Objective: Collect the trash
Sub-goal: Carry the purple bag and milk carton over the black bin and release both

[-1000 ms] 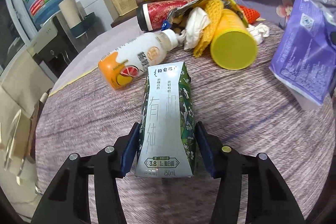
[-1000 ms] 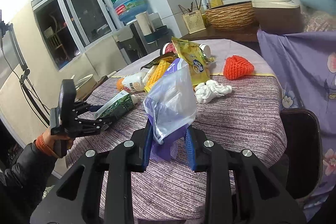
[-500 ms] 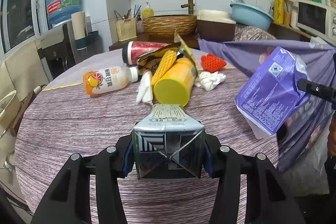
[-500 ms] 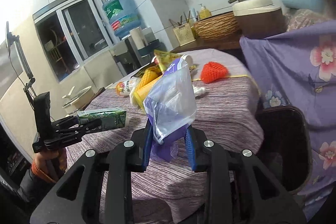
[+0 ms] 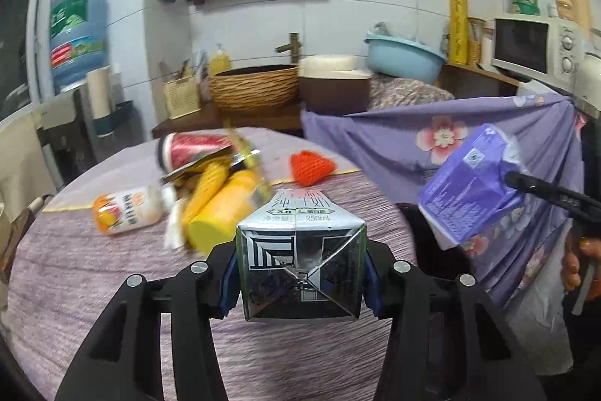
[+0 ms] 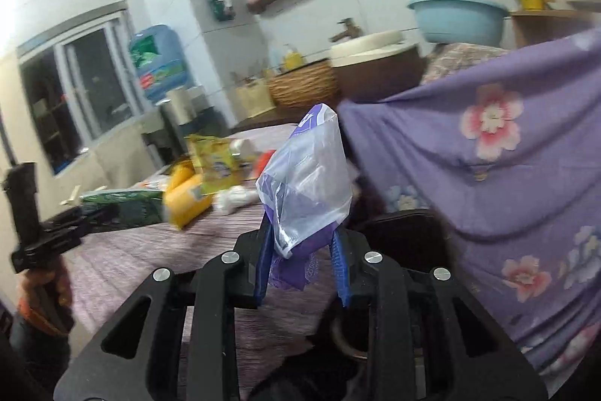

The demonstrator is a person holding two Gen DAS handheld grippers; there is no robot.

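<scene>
My left gripper (image 5: 300, 273) is shut on a green and white milk carton (image 5: 300, 254) and holds it in the air above the round table (image 5: 94, 280), its base toward the camera. The carton also shows in the right wrist view (image 6: 124, 207). My right gripper (image 6: 302, 262) is shut on a purple and clear plastic bag (image 6: 308, 190), held up at the table's right edge; the bag also shows in the left wrist view (image 5: 469, 186). More trash lies on the table: a yellow canister (image 5: 221, 213), an orange-capped bottle (image 5: 127, 211), a red cup (image 5: 191, 149), an orange net (image 5: 311, 166).
A chair draped in purple flowered cloth (image 6: 488, 156) stands at the right of the table, with a dark seat (image 6: 405, 232) below the bag. Behind are a wicker basket (image 5: 255, 85), a blue basin (image 5: 405, 51), a microwave (image 5: 541, 47) and a water dispenser (image 5: 75, 36).
My left gripper has lifted the carton off the table and swung it right toward the bag. My right gripper has raised the bag and moved it right, nearer the chair.
</scene>
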